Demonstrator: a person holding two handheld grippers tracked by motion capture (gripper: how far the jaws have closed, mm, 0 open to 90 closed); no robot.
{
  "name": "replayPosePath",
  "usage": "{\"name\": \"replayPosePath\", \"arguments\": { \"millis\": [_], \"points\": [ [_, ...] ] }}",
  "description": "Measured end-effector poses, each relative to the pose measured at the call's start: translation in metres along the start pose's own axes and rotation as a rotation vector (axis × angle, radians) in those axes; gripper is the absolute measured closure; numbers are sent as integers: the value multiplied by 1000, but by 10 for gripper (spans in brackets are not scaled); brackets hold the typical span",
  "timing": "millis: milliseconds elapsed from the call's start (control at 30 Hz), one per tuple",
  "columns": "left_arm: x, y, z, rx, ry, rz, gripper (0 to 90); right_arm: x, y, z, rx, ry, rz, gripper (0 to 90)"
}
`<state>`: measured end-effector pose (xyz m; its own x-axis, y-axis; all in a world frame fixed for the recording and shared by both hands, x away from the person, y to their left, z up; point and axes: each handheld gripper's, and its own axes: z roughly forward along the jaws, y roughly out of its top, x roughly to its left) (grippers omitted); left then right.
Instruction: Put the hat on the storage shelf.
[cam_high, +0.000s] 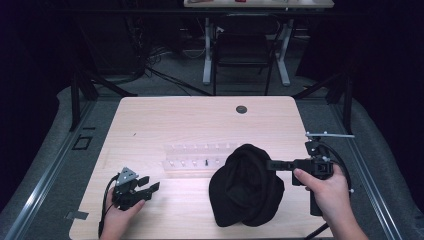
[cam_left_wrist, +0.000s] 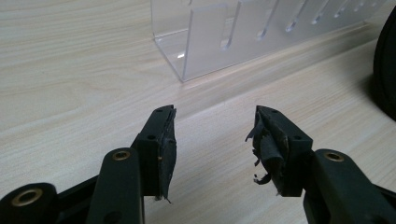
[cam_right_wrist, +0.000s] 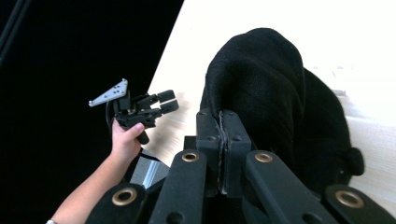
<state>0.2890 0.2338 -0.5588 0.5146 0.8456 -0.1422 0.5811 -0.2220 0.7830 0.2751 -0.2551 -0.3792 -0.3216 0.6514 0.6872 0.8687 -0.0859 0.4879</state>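
Pinching the black hat by its right edge, my right gripper is clenching fabric. My left gripper is idling released at lower left, farther off.

From my remote station, I see a light wooden table with rounded corners, standing on a grey floor. A dark round grommet sits near the table's far edge. At the middle lies a clear acrylic rack with rows of slots, resting flat on the wood. Just beside the rack's right end, a black knitted hat lies in a rumpled heap on the near right part of the tabletop, one fold of it lifted off the wood.
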Motion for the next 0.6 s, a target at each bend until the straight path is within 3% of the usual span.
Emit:
{"name": "replayPosePath", "arguments": {
  "millis": [600],
  "points": [
    [-3, 0, 1, 1, -8, -3, 493, 11, 16, -17, -42, 56, 15, 885]
  ]
}}
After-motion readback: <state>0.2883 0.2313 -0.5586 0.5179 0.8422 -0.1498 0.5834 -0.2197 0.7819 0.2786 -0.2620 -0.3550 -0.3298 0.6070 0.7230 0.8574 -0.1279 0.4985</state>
